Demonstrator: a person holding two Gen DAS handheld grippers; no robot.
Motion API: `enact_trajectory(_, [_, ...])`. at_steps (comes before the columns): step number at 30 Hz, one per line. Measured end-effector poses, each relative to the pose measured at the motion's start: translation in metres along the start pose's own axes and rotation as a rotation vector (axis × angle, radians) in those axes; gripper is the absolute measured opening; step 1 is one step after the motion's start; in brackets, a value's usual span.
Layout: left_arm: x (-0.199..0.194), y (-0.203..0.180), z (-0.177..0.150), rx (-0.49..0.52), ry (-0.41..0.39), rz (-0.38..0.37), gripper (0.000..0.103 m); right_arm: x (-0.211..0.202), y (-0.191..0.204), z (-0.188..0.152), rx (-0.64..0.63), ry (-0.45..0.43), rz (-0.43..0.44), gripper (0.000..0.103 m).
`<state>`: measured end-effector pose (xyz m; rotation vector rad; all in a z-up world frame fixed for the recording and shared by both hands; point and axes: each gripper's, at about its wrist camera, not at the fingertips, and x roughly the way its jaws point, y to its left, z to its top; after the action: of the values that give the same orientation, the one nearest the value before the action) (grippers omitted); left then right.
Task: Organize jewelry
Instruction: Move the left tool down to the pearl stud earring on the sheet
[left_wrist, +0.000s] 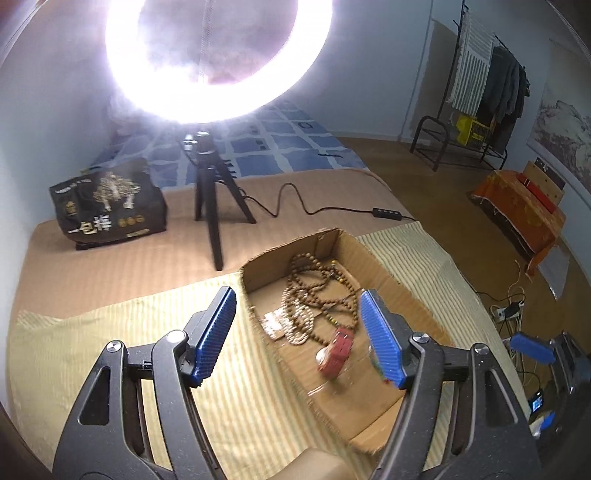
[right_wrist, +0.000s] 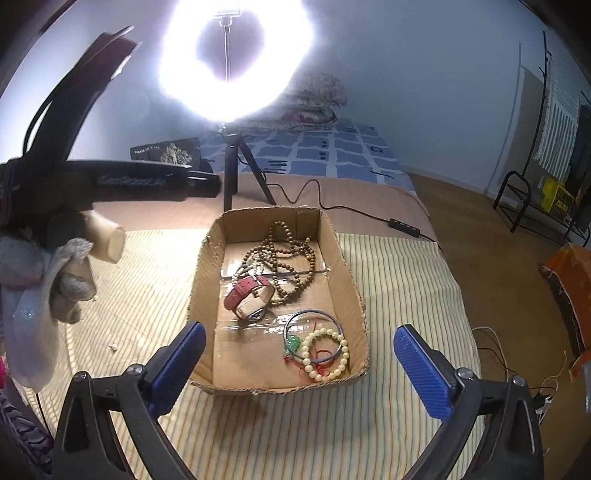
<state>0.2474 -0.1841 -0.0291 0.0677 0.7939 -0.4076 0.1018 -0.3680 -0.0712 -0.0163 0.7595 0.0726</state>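
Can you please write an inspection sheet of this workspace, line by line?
Surface: yellow striped cloth over a tan bed cover.
Job's things: open brown cardboard box holds a long brown wooden bead necklace, red leather strap watch, thin blue-grey metal bangle, cream pearl bracelet and a small green pendant on red cord.
Clutter: black printed bag; small white speck on the cloth.
Grippers: left tongs open above the box; right tongs open, before the box's near wall; both empty.
Cables: black lamp cable with inline switch.
Surroundings: lit ring light on black tripod, clothes rack, orange-covered furniture.
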Motion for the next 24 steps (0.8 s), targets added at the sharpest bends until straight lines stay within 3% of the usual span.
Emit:
enact_trajectory(11, [-0.061, 0.064, -0.043, -0.038, -0.032, 0.048, 0.072, -0.026, 0.044, -0.015, -0.06, -0.106, 0.047, 0.103])
enact_trajectory(24, [-0.083, 0.148, -0.096, -0.124, 0.02, 0.129, 0.068, -0.015, 0.113, -0.016, -0.185, -0.111, 0.207, 0.102])
